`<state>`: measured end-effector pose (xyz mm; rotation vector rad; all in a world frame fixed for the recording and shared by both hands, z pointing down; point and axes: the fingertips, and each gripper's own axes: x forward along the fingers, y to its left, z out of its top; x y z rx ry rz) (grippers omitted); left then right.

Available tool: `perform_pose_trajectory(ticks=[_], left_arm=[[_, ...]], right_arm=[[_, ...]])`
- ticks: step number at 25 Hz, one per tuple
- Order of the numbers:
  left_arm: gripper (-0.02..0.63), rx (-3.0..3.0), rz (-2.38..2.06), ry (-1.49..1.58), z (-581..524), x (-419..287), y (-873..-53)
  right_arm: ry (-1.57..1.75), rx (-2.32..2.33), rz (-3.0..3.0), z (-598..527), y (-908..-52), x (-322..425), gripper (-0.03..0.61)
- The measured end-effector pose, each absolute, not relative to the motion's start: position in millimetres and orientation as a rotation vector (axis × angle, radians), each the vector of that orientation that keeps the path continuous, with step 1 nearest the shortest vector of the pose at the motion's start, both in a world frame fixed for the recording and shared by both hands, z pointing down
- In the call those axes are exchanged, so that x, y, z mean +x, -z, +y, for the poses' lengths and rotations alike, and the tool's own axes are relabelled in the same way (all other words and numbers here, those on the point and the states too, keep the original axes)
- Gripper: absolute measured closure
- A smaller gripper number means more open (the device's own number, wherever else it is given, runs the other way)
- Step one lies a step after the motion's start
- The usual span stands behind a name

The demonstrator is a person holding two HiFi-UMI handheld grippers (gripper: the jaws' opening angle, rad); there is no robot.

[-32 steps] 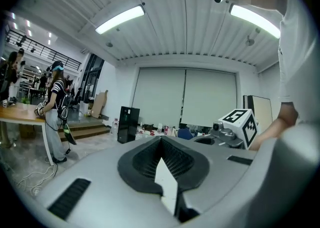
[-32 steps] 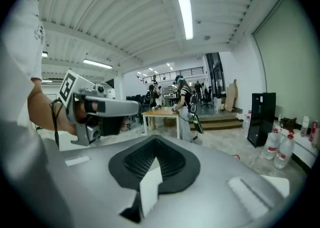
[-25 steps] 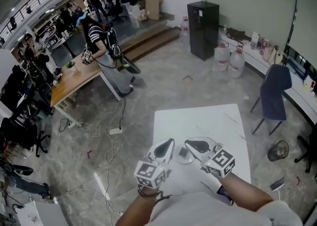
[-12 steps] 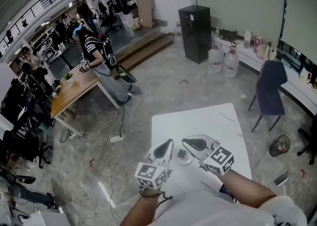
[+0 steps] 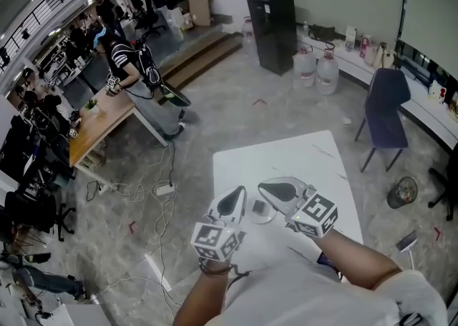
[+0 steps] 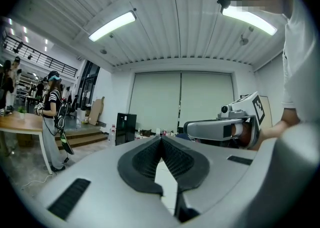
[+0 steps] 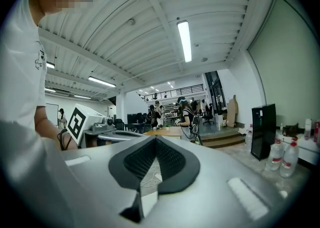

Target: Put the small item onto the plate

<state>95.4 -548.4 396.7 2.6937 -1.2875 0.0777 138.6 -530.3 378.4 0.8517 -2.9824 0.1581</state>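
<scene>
Grey and small, the item (image 5: pixel 257 206) appears to lie on the pale round plate (image 5: pixel 268 217) on the white table (image 5: pixel 300 167), between the left gripper (image 6: pixel 161 139) and the right gripper (image 7: pixel 156 139), both with jaws pressed together on nothing. With both tools so near, a stray dip could knock the plate or flick the item off. No brand or writing is legible; only the square markers on each cube (image 5: pixel 318 214) show.
</scene>
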Motion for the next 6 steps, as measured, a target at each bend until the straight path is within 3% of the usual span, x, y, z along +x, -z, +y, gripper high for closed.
perform_pose_trajectory(ticks=[6], left_arm=[[0.607, 2.685, -1.287, -0.08, -553.0, 97.6, -397.6]], right_arm=[[-0.153, 0.854, -2.989, -534.3, -373.9, 139.0, 0.577]])
